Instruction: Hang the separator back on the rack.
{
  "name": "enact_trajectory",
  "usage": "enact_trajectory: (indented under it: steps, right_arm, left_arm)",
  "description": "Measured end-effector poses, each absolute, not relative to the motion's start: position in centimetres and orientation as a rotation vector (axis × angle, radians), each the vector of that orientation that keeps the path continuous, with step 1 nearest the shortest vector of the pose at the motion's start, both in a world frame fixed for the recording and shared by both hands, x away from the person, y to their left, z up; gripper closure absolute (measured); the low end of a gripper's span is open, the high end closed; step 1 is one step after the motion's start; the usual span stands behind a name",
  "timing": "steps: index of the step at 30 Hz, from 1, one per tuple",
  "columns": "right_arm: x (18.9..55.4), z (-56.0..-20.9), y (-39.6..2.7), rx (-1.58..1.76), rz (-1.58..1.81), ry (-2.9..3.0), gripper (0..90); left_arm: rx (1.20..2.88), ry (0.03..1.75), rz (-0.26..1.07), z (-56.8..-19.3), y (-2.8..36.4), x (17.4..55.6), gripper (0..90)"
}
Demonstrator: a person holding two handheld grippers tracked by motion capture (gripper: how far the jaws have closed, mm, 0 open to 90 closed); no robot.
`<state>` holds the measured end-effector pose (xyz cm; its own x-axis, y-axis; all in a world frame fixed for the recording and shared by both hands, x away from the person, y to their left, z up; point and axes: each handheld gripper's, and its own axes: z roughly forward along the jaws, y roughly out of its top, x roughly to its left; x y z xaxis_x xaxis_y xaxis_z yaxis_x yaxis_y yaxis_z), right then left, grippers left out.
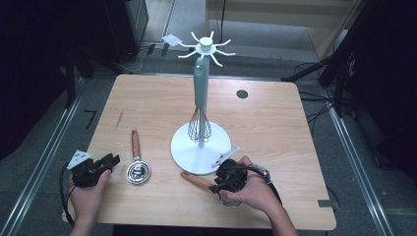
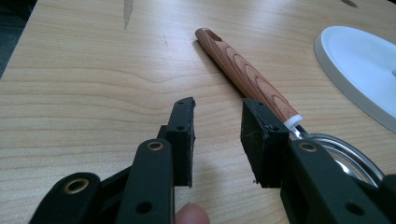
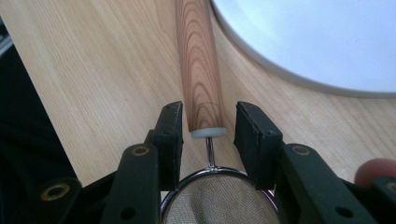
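A white stand with hooks at the top holds a hanging teal-handled whisk. A wooden-handled metal scoop lies left of the stand's base. My left gripper rests on the table beside it, open, with nothing between its jaws; the scoop's handle runs past its right jaw. My right gripper is in front of the base, open, its jaws standing either side of the lower end of a mesh strainer's wooden handle with gaps on both sides. The mesh lies below the jaws.
The white base lies close by the strainer handle, and its rim lies to the right of the scoop. A small dark round mark sits at the table's far right. Bare wood spreads behind the scoop.
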<state>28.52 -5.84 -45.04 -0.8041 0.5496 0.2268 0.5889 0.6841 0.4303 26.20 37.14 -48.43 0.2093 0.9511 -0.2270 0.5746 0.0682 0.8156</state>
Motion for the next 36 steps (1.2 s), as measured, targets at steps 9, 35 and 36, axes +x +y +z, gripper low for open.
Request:
enact_trajectory:
  steps: [9, 35, 36]
  right_arm:
    - [28.7, -45.8, -4.6, -0.928, -0.629, -2.824, 64.4]
    - [27.9, -45.0, -6.1, -0.976, -0.769, -2.807, 71.8]
    - [28.0, -45.0, -6.4, -0.997, -0.781, -2.802, 71.9]
  left_arm:
    - [1.61, 1.47, 0.543, -48.4, 37.1, 26.2, 65.9]
    - [1.576, 1.479, 0.559, -48.3, 37.3, 26.2, 57.4]
    - [1.568, 1.483, 0.563, -48.3, 37.4, 26.1, 55.8]
